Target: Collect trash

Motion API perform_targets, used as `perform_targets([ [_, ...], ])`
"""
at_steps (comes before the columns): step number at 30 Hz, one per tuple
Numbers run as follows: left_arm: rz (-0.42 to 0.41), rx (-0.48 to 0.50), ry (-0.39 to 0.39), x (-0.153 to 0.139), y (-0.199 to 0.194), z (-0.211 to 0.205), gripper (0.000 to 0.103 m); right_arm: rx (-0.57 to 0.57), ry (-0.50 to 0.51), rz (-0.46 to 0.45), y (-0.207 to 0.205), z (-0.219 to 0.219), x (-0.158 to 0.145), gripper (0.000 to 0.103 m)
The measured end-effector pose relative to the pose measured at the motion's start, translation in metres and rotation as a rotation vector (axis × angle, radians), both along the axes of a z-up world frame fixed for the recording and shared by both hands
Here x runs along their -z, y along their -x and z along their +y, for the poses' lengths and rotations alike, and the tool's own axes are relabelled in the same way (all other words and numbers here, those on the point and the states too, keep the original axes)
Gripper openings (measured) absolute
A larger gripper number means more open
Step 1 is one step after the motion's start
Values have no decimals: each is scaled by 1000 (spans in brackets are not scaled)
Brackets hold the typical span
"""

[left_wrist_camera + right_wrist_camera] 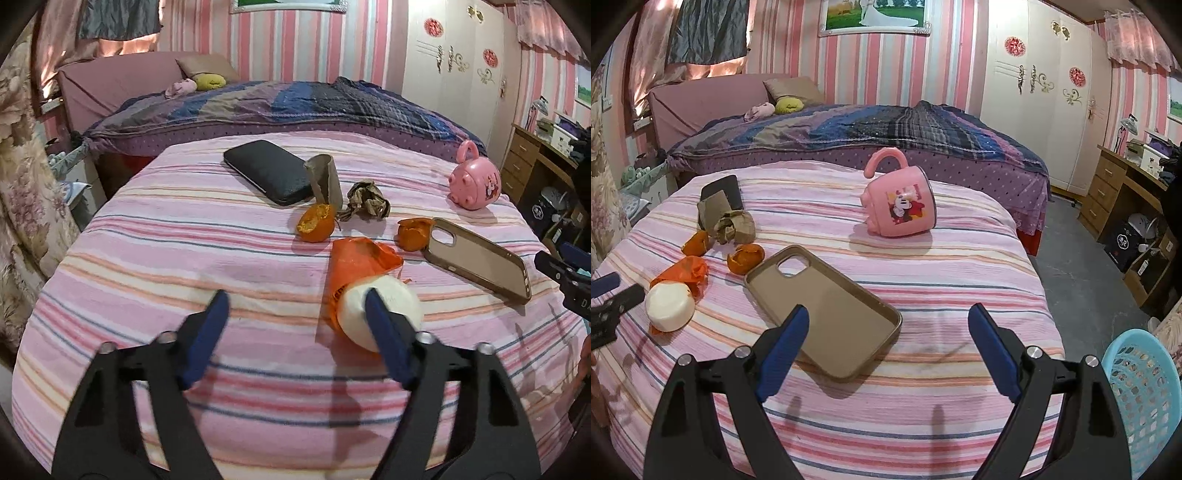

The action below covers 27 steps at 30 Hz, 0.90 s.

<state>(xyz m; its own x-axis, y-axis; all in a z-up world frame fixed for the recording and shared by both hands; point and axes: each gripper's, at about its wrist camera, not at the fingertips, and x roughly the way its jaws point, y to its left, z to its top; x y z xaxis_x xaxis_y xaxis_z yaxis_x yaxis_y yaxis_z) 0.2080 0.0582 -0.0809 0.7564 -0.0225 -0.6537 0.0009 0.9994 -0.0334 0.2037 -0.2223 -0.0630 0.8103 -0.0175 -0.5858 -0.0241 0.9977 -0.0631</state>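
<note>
Spreading widest of all is the pink striped cloth (184,258) on the tabletop, with the blue basket (1141,376) down beside its edge. On it lie the tan phone case (827,314), a black wallet (269,171) and a pink mug (901,206) tipped on its side. The trash sits together: an orange bag with a white lump (369,295), a cardboard tube (325,181), crumpled paper (369,201), two orange peels (316,221). The left claw (297,299) gapes, one finger in front of the white lump, gripping nothing. The right claw (888,314) hangs wide open above the case, empty.
</note>
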Motion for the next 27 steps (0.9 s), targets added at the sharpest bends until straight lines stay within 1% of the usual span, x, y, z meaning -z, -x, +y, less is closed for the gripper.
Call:
perform_targets([
  [2,20,18,13,2,-7,0,63,1,-1,2,-2,0,1,86],
  [3,31,30,22,3,-11,-1,59,2,-3,2,-2,-1,1,86],
  [4,44,54,37,5,-15,-2,49,2,-4,3,-2,-1,1,86],
  [5,53,73,49,6,-18,-3,42,3,-7,4,-3,-1,2,86],
  [6,67,98,66,8,-21,-5,29,3,-12,5,-3,-1,2,86],
  [7,74,116,81,9,-23,-6,20,2,-15,6,-4,0,3,86],
  [9,77,141,102,8,-25,-10,10,-1,-10,8,-5,1,3,86],
  [10,72,138,100,7,-25,-11,9,-4,-5,8,-5,2,4,86],
  [12,62,135,101,7,-23,-11,0,-7,-3,9,-6,3,3,86],
  [17,16,103,62,-3,-12,-5,0,-10,1,7,-6,4,3,86],
  [23,-32,48,70,-20,2,20,0,-19,3,6,-5,8,4,86],
  [27,-32,3,4,-17,9,29,0,-50,7,0,-3,22,3,86],
])
